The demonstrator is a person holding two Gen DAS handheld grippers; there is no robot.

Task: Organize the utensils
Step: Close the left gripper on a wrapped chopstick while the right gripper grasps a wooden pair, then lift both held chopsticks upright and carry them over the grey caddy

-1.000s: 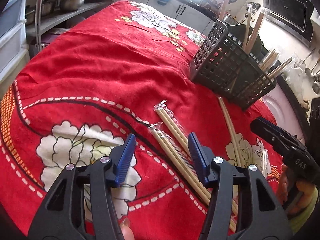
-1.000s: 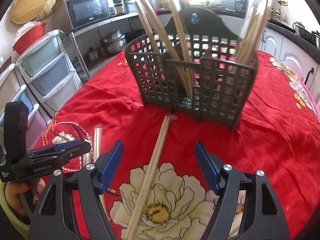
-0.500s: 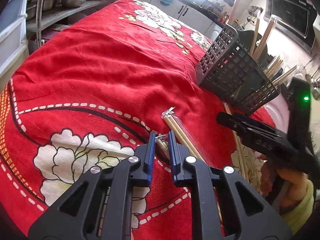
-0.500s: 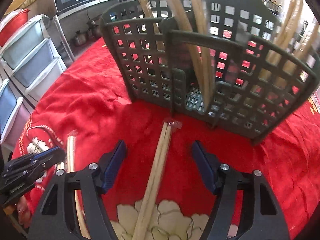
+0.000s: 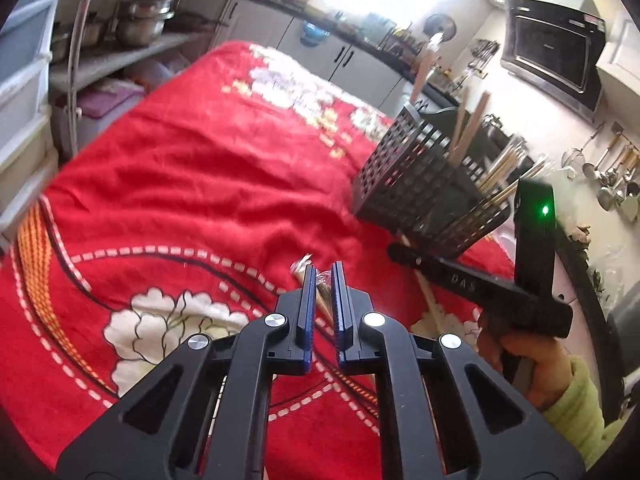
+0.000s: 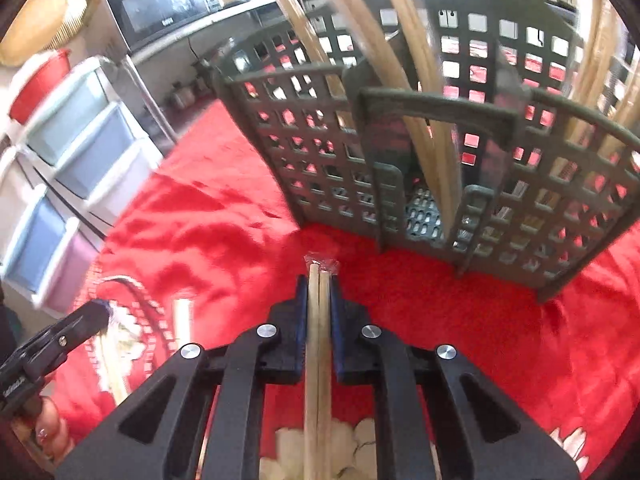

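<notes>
A red cloth with white flowers covered the table and filled most of both wrist views. On it stood a dark lattice utensil basket, at about two o'clock in the left wrist view and filling the twelve-to-two o'clock part of the right wrist view. Several pairs of wooden chopsticks stood upright or leaning in its compartments.

The right gripper pointed at the foot of the basket, just short of it. A wrapped pair of chopsticks ran straight along the gripper from six o'clock up to twelve o'clock, lying between the blue pads. Its crinkled wrapper end stuck out just past the fingertips, toward the basket wall. The jaws were closing, and the pads already pressed the pair from both sides.

The left gripper was nearly closed, with a narrow slit between its pads. A second wrapped pair was caught in that slit near the tips. Its twisted wrapper end poked out at about eleven o'clock of the fingertips, over the cloth.

In the left wrist view the right gripper showed from the side at three o'clock, held by a hand in a light green sleeve. In the right wrist view another loose pair lay on the cloth at about nine o'clock, near the left gripper's tip.
</notes>
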